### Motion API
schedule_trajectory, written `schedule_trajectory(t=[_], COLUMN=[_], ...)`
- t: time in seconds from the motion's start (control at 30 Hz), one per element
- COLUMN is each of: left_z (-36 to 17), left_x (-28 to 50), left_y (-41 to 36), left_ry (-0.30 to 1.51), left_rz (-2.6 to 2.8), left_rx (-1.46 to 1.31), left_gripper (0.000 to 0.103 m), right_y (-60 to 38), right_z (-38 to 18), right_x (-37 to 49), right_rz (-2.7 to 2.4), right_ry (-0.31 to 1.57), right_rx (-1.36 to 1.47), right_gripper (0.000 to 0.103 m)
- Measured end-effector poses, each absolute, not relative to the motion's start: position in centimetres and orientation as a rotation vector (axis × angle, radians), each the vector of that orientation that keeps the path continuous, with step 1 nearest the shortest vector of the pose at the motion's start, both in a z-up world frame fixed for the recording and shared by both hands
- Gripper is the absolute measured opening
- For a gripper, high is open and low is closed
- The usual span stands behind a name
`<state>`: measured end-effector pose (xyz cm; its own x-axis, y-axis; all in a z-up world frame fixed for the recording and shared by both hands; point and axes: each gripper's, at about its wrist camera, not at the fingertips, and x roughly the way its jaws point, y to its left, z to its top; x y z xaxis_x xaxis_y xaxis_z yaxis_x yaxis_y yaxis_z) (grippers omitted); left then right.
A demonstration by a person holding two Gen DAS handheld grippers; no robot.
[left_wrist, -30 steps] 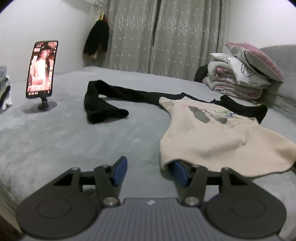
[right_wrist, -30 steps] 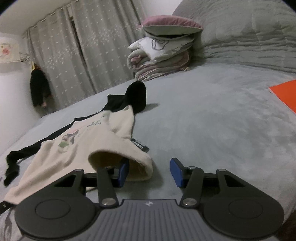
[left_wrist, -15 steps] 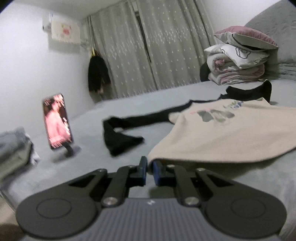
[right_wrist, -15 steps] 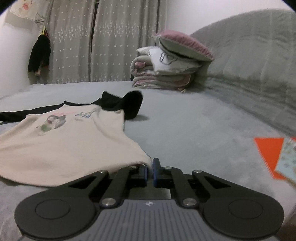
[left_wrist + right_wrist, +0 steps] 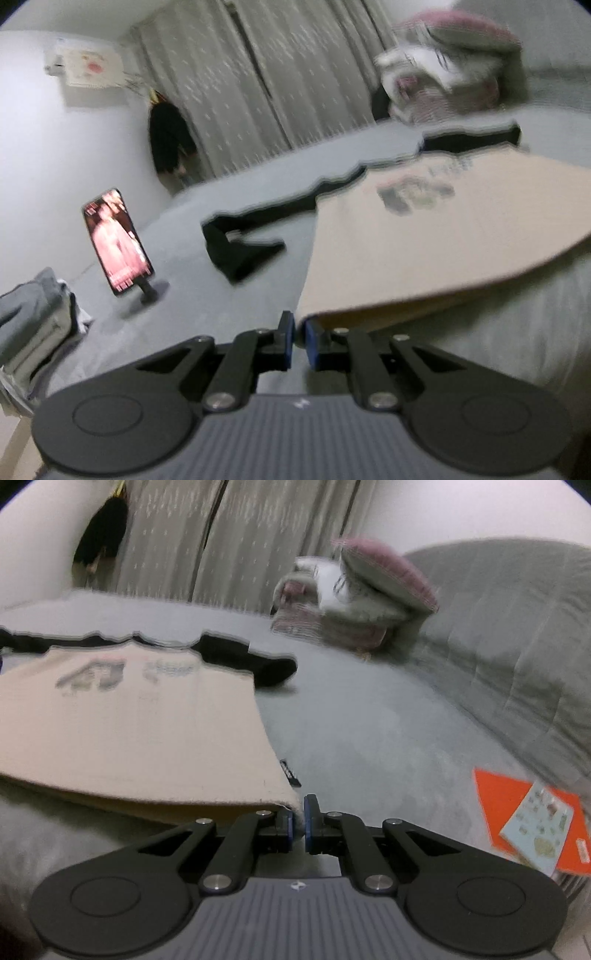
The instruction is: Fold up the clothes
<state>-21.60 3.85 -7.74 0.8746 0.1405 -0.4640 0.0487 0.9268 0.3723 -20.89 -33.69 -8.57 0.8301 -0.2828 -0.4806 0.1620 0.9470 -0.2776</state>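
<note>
We read no text: the black tag [image 5: 290, 773] on the cream shirt [image 5: 140, 723] perhaps bears lettering, too blurred to make out.

Left gripper [image 5: 299, 336]: matte black linkage arms with silver pivot screws, two round black discs flanking a ribbed dark-grey housing that bore a small white emblem. Fingertips [image 5: 311, 343] carried blue pads. Right gripper [image 5: 299, 819]: identical build, with black arms, silver screws, twin discs, a ribbed grey body, a white emblem and blue-padded fingertips [image 5: 309, 821]. No cables were visible.
</note>
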Motion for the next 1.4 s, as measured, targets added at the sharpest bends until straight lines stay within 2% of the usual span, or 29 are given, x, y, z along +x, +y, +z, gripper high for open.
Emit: schedule_trajectory(t=[0.13,0.4,0.5,0.6,0.67,0.73,0.8,0.83,1.07,1.17,1.4], left_z=[-9.1,-9.2,-8.6,-8.0,-7.4,-6.9,-6.5,-6.2,-4.4,-4.3,-4.4], left_x=[-20.9,-20.5,-20.4,-20.3,-20.1,-20.0,-19.9,-19.9,-16.8,-14.6,-8.2], left_y=[4.5,5.1,5.2,5.5,6.0,6.5,7.0,7.3,9.5,10.2,9.9], left_ry=[0.580,0.591,0.598,0.618,0.653,0.686,0.714,0.728,0.755,0.758,0.823], left_rz=[0.027,0.006,-0.021,-0.073,-0.152,-0.227,-0.295,-0.330,-0.408,-0.399,-0.397], left_rx=[0.369,0.339,0.318,0.294,0.260,0.230,0.208,0.196,0.064,0.043,0.028], left_gripper=[0.008,0.009,0.012,0.029,0.057,0.068,0.077,0.080,0.084,0.084,0.082], right_y=[-34.1,-35.0,-34.9,-35.4,-36.2,-37.0,-38.1,-38.8,-42.3,-43.0,-42.7], right_z=[-9.6,-9.7,-9.4,-8.8,-8.2,-7.7,-7.2,-7.0,-5.6,-5.2,-4.9], right_x=[-20.3,-20.0,-20.4,-20.3,-20.1,-20.1,-19.9,-19.8,-18.2,-16.9,-11.4], right_rz=[-0.221,-0.198,-0.172,-0.119,-0.086,-0.056,-0.022,-0.003,0.106,0.140,0.157], right_ry=[0.611,0.627,0.626,0.651,0.682,0.711,0.741,0.756,0.799,0.796,0.893], right_rx=[-0.227,-0.154,-0.153,-0.138,-0.115,-0.085,-0.032,0.010,0.256,0.319,0.303], right_gripper=[0.006,0.006,0.010,0.016,0.021,0.037,0.045,0.046,0.047,0.051,0.051])
